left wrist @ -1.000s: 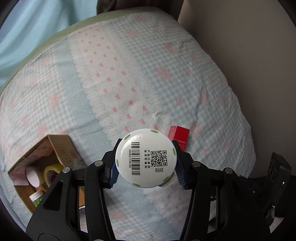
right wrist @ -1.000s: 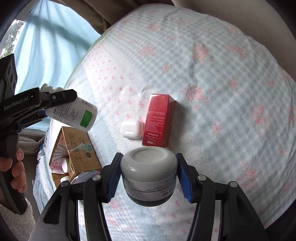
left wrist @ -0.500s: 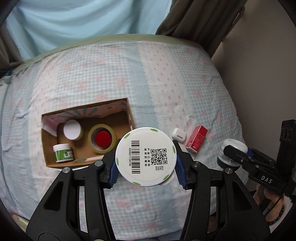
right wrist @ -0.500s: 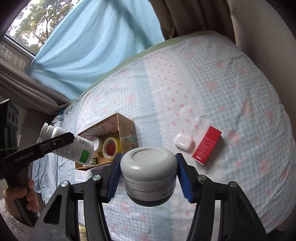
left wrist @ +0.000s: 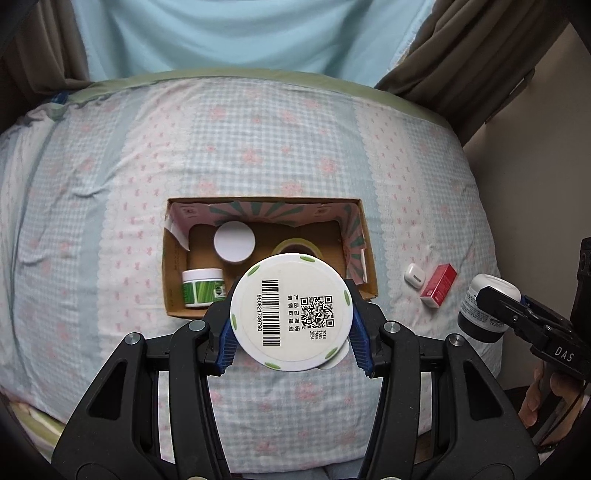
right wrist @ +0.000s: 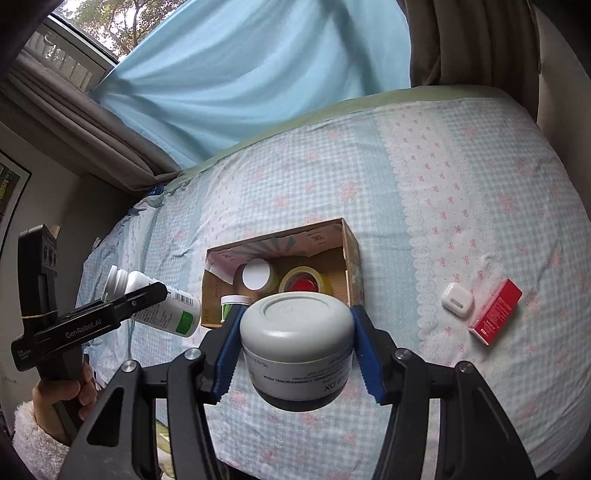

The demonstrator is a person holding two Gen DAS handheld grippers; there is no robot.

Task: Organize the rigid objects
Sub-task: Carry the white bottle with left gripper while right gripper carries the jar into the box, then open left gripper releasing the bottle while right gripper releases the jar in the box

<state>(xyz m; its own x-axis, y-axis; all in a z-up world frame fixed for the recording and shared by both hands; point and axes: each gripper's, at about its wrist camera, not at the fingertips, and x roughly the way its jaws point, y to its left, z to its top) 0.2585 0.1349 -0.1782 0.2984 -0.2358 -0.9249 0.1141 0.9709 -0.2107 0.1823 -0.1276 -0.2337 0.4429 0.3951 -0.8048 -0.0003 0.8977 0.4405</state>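
Note:
My left gripper [left wrist: 291, 328] is shut on a white bottle [left wrist: 291, 314] whose barcoded base faces the camera; it hangs above the front edge of an open cardboard box [left wrist: 364, 236]. The same bottle [right wrist: 162, 306] shows at the left of the right wrist view. My right gripper [right wrist: 297, 349] is shut on a grey-lidded cream jar [right wrist: 297, 339], held in front of the box [right wrist: 351, 251]; the jar [left wrist: 484, 310] also shows at the right of the left wrist view. A white earbud case [right wrist: 457, 299] and a red carton [right wrist: 496, 312] lie on the bed right of the box.
The box holds a white-lidded jar [left wrist: 234, 242], a green-labelled jar [left wrist: 203, 288] and a tape roll [right wrist: 304, 282]. The bed [left wrist: 258, 147] has a checked floral cover. Blue curtain [left wrist: 229, 33] and brown drapes stand behind; a wall is at the right.
Both views have swung and pulled back, so the box is now centred in front of both grippers. Each gripper still holds its object.

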